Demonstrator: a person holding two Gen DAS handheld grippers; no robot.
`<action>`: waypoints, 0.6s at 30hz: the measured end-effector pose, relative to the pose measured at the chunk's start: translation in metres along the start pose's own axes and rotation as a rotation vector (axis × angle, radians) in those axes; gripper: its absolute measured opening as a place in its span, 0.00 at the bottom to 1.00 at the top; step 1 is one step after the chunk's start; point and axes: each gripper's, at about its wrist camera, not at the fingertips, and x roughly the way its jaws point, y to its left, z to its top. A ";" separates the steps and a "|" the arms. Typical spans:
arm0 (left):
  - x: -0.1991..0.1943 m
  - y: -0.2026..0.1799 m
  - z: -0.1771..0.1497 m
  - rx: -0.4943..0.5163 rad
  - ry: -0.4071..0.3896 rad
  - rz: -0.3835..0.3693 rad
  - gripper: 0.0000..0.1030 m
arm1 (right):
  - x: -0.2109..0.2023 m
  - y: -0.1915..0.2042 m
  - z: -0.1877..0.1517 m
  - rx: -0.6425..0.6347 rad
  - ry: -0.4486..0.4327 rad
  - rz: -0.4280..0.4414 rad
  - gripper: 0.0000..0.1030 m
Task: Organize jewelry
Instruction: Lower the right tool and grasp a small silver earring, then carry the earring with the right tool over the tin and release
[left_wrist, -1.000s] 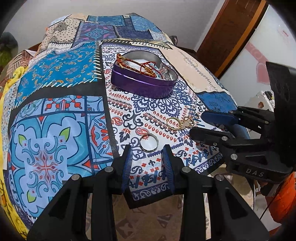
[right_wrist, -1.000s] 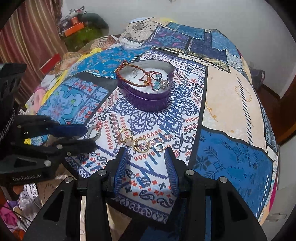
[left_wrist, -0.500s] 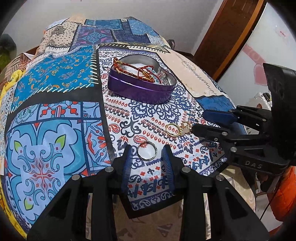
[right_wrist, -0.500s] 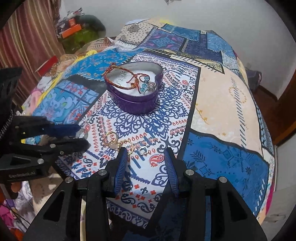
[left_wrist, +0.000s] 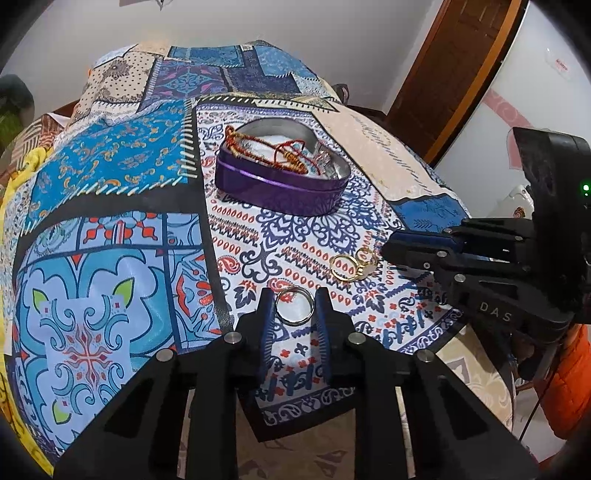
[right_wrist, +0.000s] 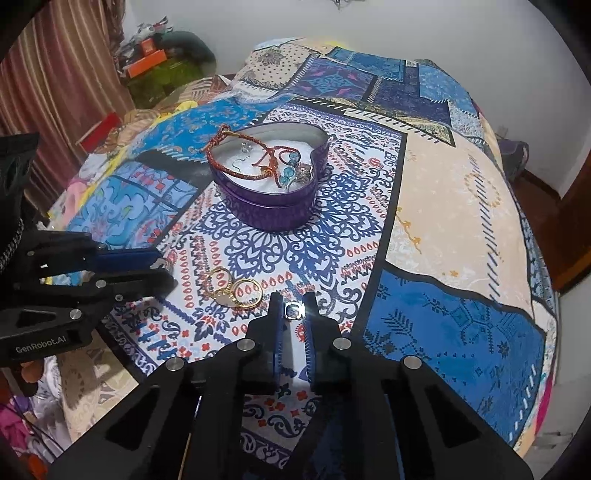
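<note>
1. A patchwork cloth (left_wrist: 110, 229) in blue, white and cream covers the whole surface under both grippers.
2. A purple heart-shaped tin (right_wrist: 273, 206) stands open on the cloth's white-patterned panel, well beyond both grippers. A red-and-gold braided bracelet (right_wrist: 221, 162) lies over its rim, with blue beads and small pieces inside.
3. The left gripper (left_wrist: 294, 308) sits low at the cloth's near edge, its fingers narrowed around a silver ring (left_wrist: 294, 305). The pads are touching or almost touching the ring's sides; I cannot tell whether they grip it.
4. The right gripper (right_wrist: 293, 312) is closed to a narrow gap, with a small silver ring (right_wrist: 294, 311) pinched between its tips on the cloth.
5. Two linked gold rings (right_wrist: 234, 290) lie on the cloth between the two grippers, apart from both.
</note>
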 end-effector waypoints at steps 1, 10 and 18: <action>-0.002 -0.001 0.000 0.001 -0.006 0.002 0.20 | -0.002 0.000 0.000 0.005 -0.004 0.002 0.09; -0.025 0.000 0.017 0.007 -0.083 0.034 0.20 | -0.028 -0.006 0.011 0.033 -0.086 -0.029 0.09; -0.047 0.001 0.038 0.020 -0.164 0.049 0.20 | -0.059 -0.007 0.032 0.048 -0.200 -0.047 0.09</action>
